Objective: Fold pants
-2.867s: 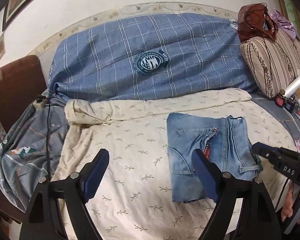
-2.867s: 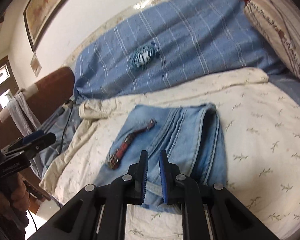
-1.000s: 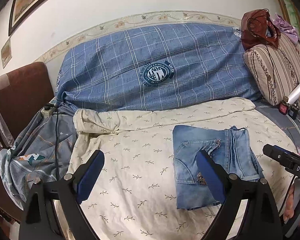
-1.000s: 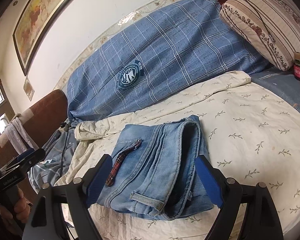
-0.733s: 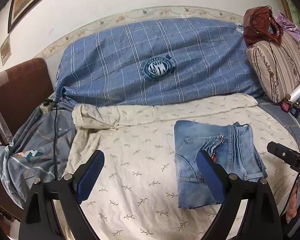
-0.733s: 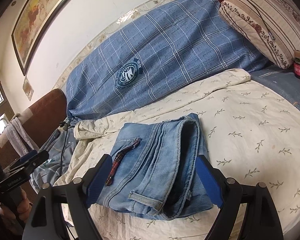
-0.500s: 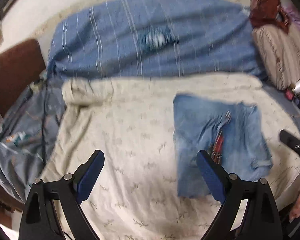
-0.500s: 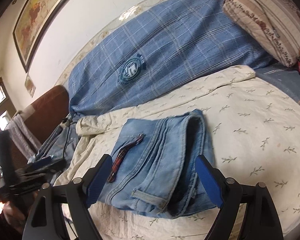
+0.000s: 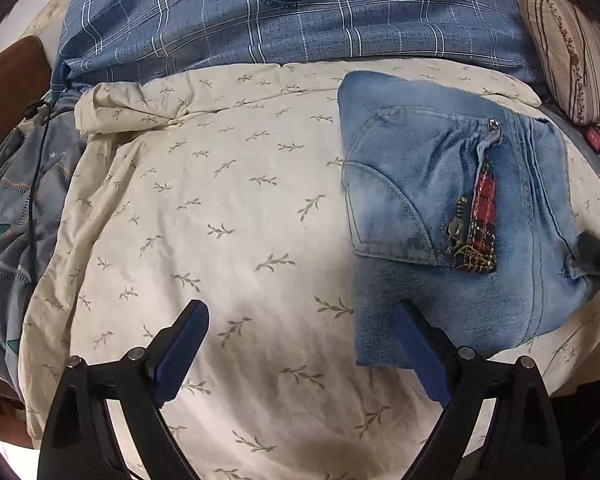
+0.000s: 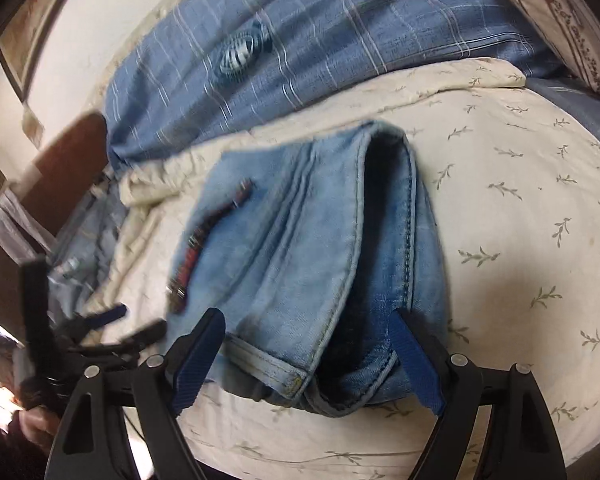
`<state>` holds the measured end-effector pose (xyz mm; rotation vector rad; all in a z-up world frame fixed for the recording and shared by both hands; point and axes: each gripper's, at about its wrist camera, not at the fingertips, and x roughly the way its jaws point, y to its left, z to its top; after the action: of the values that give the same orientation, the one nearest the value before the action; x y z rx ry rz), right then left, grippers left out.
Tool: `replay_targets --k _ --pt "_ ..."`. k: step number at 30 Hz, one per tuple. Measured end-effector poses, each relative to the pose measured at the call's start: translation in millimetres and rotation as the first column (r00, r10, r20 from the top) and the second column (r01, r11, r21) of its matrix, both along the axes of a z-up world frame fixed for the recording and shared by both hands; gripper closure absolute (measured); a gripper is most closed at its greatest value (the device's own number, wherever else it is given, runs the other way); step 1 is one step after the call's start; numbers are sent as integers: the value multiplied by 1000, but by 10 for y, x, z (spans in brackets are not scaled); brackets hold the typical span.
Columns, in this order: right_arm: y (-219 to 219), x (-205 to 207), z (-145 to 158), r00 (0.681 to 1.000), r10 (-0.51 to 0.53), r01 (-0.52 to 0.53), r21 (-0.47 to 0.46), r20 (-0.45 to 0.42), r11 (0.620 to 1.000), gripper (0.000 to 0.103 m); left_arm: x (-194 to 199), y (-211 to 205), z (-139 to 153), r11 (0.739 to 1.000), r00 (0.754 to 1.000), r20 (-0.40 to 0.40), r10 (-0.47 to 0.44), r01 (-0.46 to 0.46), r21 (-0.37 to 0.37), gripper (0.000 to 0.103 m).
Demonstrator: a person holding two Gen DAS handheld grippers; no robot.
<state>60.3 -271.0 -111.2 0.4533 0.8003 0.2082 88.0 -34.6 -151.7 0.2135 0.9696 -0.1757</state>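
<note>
The light blue jeans (image 9: pixel 440 216) lie folded into a compact rectangle on the cream leaf-print bedsheet (image 9: pixel 220 220), a red patterned zipper strip on top. My left gripper (image 9: pixel 300 340) is open and empty, low over the sheet, its right finger at the jeans' near left corner. My right gripper (image 10: pixel 308 348) is open, its fingers either side of the jeans' (image 10: pixel 312 248) waistband end. A tip of the right gripper shows at the jeans' right edge in the left wrist view (image 9: pixel 598 250).
A large blue plaid cushion (image 9: pixel 292 20) runs along the back of the bed. A striped beige pillow (image 9: pixel 572 44) sits at the far right. A grey-blue blanket with a black cable (image 9: pixel 8 184) hangs at the left. A brown headboard (image 10: pixel 64 164) is at the left.
Both grippers dropped lower and closer to the jeans. The right gripper, shut 2.9 s ago, has been open for the last second and now straddles the waistband end.
</note>
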Motion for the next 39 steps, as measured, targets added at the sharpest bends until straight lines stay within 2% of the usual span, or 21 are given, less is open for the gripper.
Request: replay_targets --k 3,4,8,12,18,22,25,30,34,39 --pt "-179 -91 144 994 -41 35 65 100 997 17 44 70 166 999 999 41 15 -14 -38 10" --pt "-246 -97 154 992 -58 50 80 108 996 17 67 86 202 999 999 44 14 -12 -48 10" --pt "-575 -33 23 990 -134 123 199 41 972 17 241 64 247 994 1000 6 -13 14 -111 10" --pt "-753 86 -126 991 -132 130 294 -13 947 17 421 -48 126 981 994 -52 -95 85 -173 10" --pt "-890 287 -330 992 -94 121 385 -89 915 17 568 -66 29 957 983 -84 -161 134 -258 10" --pt "-873 343 -398 988 -91 132 380 -125 916 17 533 -19 24 954 986 -81 -148 120 -275 9" --pt "-792 386 -445 985 -83 132 351 -153 927 17 464 7 -70 965 993 -92 -72 46 -259 0" --pt "-663 393 -439 989 -75 107 267 -128 958 17 318 -16 -102 973 999 -44 12 -22 -229 0" --pt "-606 385 -426 992 -55 78 219 -111 973 17 267 -73 -162 979 998 -35 57 -62 -197 0" --pt "-553 360 -412 994 -44 61 176 -99 982 17 197 -310 -152 1000 999 53 11 -10 -14 0"
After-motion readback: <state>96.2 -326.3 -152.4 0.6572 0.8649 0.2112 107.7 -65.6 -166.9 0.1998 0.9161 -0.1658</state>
